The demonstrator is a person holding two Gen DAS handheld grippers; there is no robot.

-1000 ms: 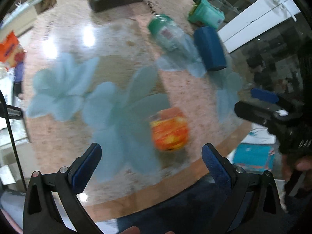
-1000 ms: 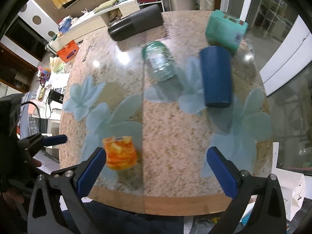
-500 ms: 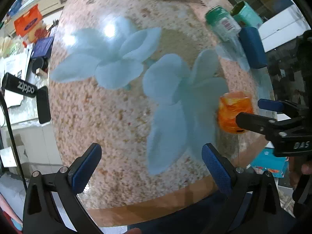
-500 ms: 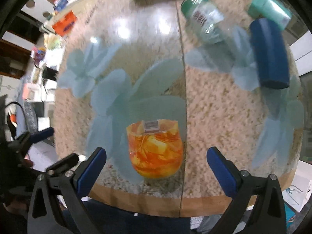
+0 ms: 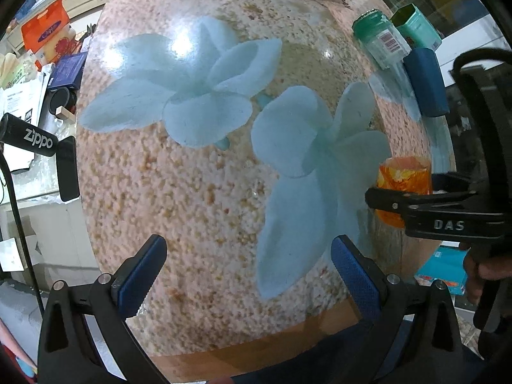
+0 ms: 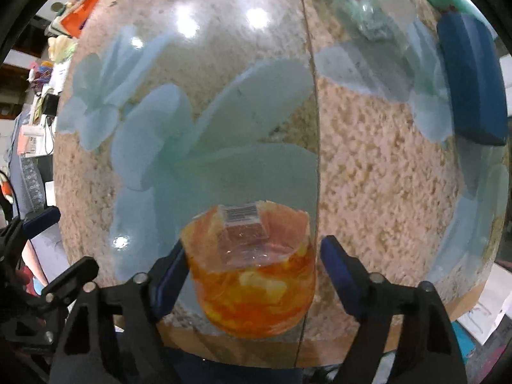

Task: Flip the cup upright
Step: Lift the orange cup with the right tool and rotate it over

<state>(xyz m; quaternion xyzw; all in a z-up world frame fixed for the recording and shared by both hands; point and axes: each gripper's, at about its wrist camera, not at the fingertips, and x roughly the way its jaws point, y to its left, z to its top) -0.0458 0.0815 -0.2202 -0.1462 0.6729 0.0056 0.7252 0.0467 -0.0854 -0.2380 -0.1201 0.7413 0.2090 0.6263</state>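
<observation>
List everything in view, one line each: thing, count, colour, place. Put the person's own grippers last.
orange cup: 1, orange and yellow, near table edge, between the right gripper's fingers
blue cup: 1, dark blue, lying far right
clear bottle: 1, clear with green cap, lying beside the blue cup
teal box: 1, teal, behind the bottle
table: 1, speckled with pale blue flowers
left gripper: 1, black with blue pads, open, over bare table
right gripper: 1, black with blue pads, around the orange cup

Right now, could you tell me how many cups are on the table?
2: an orange cup near the front edge between the right gripper fingers, and a blue cup lying far right. Others may be hidden.
</observation>
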